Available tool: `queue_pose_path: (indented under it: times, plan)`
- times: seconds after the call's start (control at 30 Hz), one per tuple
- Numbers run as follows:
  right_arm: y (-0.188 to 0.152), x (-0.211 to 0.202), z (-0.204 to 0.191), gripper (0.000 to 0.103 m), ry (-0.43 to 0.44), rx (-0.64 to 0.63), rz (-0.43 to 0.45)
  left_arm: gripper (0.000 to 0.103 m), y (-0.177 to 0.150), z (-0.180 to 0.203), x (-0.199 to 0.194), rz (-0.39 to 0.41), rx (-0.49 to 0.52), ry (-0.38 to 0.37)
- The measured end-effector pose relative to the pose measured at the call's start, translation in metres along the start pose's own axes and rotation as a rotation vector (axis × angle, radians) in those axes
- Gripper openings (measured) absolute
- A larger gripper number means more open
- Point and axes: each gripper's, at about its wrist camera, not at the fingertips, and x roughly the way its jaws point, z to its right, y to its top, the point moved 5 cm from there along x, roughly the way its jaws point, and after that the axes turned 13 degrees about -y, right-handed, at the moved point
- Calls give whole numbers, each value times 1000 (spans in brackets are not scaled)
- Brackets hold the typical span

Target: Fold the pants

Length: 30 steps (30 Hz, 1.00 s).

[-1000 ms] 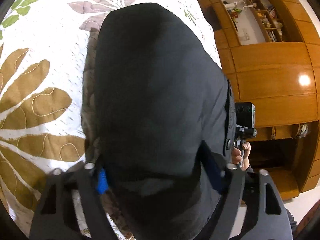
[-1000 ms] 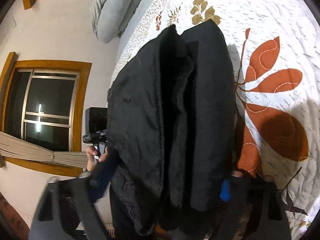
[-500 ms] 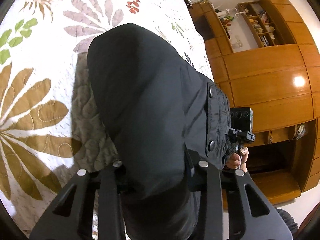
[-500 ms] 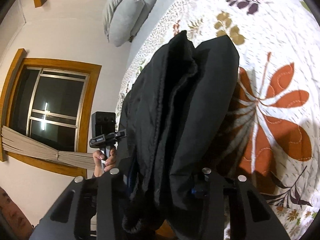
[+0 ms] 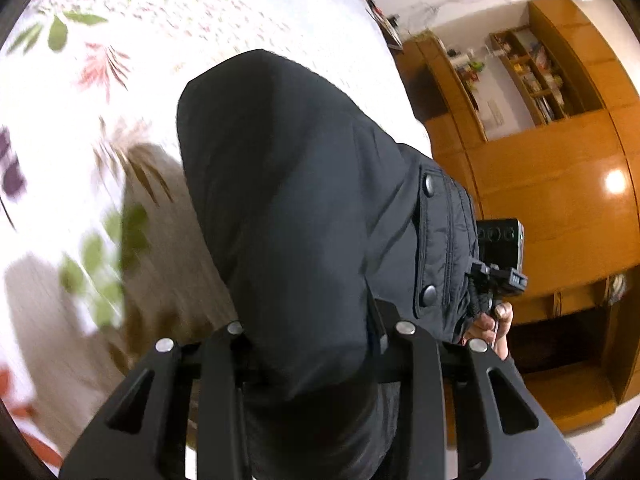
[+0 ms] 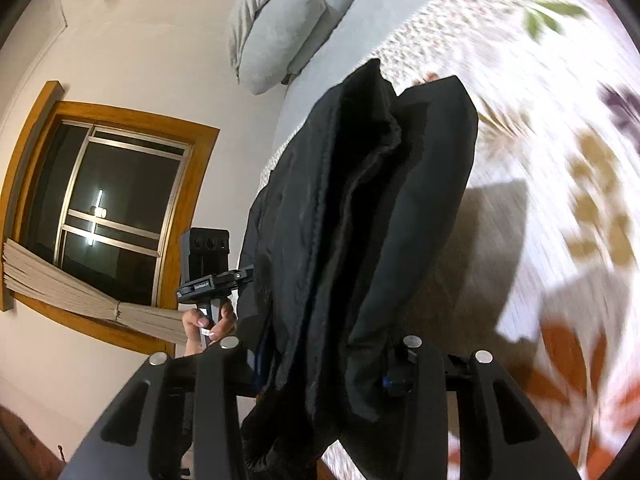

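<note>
Both grippers — left and right — have clamped the pants (folded thick) and lifted them off the bed.

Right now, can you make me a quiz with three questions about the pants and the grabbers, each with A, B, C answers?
1. Where are the pants?
A. Flat on the floor
B. Held up over the flowery bedspread
C. Inside the wooden cabinet

2. What colour are the pants?
A. Black
B. Red
C. Yellow

3. What is the left gripper doing?
A. Standing open with nothing in it
B. Clamped on the pants
C. Holding a pillow

Answers:
1. B, the cloth hangs between both grippers with the bedspread showing beneath it.
2. A, the fabric is dark black in both views, with snap buttons along one edge.
3. B, its fingers press in on the bunched fabric, just as the right gripper does on its side.
</note>
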Motion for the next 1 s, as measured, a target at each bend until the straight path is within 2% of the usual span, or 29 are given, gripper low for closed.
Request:
queue_pose_path:
  times: [0.2, 0.33, 0.43, 0.53, 0.6, 0.67, 0.7, 0.73, 0.77, 0.83, 0.87, 0.9, 1.0]
  plan:
    - [68, 57, -9, 40, -27, 7, -16, 33, 60, -53, -25, 28, -67, 44]
    - [93, 104, 5, 40, -71, 27, -67, 38, 71, -101, -26, 13, -139, 109]
    - [101, 122, 22, 40, -101, 50, -82, 44, 72, -116, -30, 15, -149, 92]
    - [102, 124, 38, 45, -120, 49, -97, 49, 68, -118, -30, 4, -131, 85]
    - [102, 127, 46, 55, -136, 51, -109, 57, 65, -116, -31, 8, -129, 81]
    - [104, 128, 54, 68, -149, 74, -116, 65, 60, -113, -36, 30, -117, 81]
    - [103, 126, 57, 68, -148, 88, -113, 74, 58, -110, -42, 48, -112, 78]
    - [103, 122, 58, 69, -153, 91, -102, 79, 57, -103, -56, 92, -102, 51]
    - [101, 114, 56, 73, -155, 96, -76, 89, 55, -95, -64, 128, -91, 31]
    - [103, 90, 48, 78, -172, 93, -9, 91, 48, -81, -88, 200, -56, 7]
    - [100, 81, 47, 81, -189, 80, 14, 92, 43, -79, -98, 217, -42, 27]
    - [94, 70, 45, 81, -215, 55, 28, 92, 35, -78, -106, 219, -21, 91]
    - [79, 56, 40, 81, -249, 16, 39, 92, 14, -79, -105, 168, 20, 224]
